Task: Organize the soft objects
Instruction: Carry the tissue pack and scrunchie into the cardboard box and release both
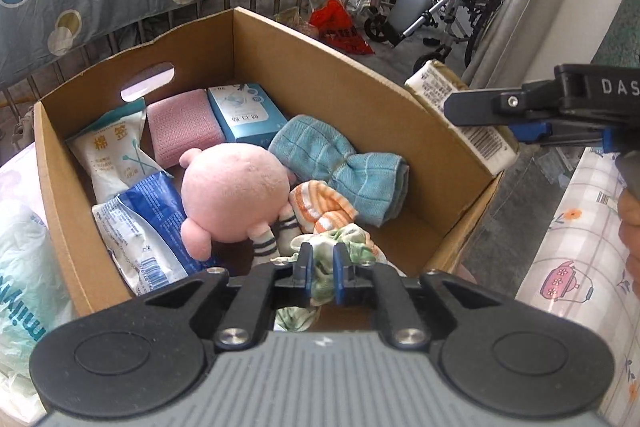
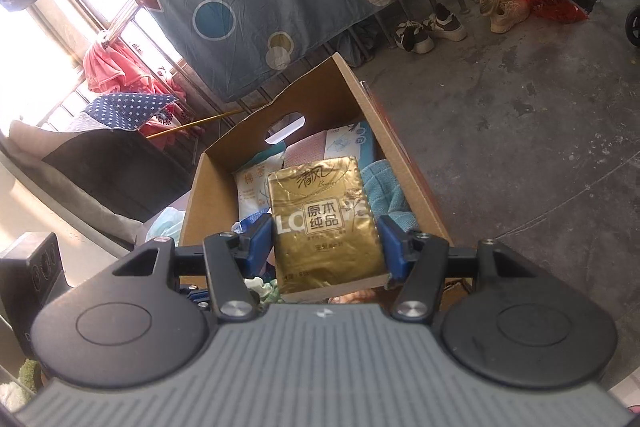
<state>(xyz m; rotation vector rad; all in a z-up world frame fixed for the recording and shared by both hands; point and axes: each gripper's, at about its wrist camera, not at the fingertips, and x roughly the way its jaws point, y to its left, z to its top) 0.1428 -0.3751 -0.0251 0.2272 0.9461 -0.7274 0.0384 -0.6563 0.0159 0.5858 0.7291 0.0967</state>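
A: Where is the gold tissue pack [image 2: 326, 223]?
B: The right gripper [image 2: 326, 241] squeezes its sides, over the cardboard box [image 2: 200, 203]. Its long side points to 12 o'clock. It says "清风" and "原木纯品".
A: And the left gripper [image 1: 322, 261]?
B: It is open a tiny bit, with the green cloth [image 1: 320, 285] between its fingers, low in the box at 6 o'clock. I cannot tell if they press it.

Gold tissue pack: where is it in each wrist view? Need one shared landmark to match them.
Left wrist: the gold tissue pack sits at the right edge, white barcode side showing, clamped in the right gripper above the cardboard box rim.
Right wrist: centre frame, gold face up, between the blue pads, over the box.
Shared landmark: the box's oval handle cutout in its far wall.
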